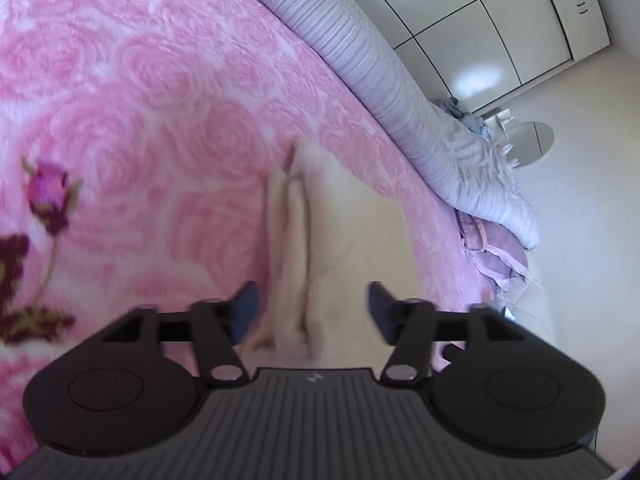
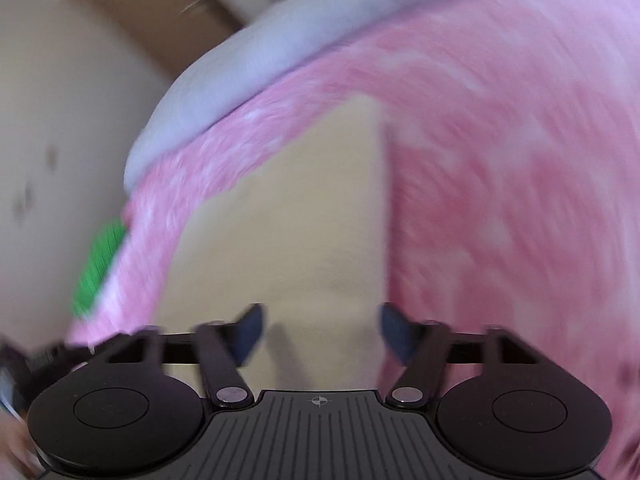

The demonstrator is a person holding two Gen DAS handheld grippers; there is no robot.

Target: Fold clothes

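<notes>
Left gripper [image 1: 312,300]: the jaws stand wide apart and the blue pads press on nothing. A cream garment [image 1: 320,240] lies flat directly ahead of and between the jaws. Its folded edge forms a narrow ridge of stacked layers running away from the left pad. The garment rests on a pink rose-patterned blanket [image 1: 140,100], which spreads left of and beyond the jaws. A dark red rosebud print [image 1: 48,188] sits far left of the jaws. Beyond the blanket, up and right of the jaws, a grey striped duvet [image 1: 380,64] lies rolled along the bed edge. Farther right stands a white wardrobe [image 1: 520,20].

Right gripper [image 2: 320,328]: the jaws are likewise spread, with nothing clamped. The same cream garment [image 2: 300,220] lies below and ahead of the jaws, its straight edge in line with the right pad. The pink blanket [image 2: 500,160] extends right of and beyond the jaws. A green patch [image 2: 100,268] shows left of the left pad; the view is too blurred to identify it. The grey duvet [image 2: 224,80] lies farthest out.

No container is visible in either view.
</notes>
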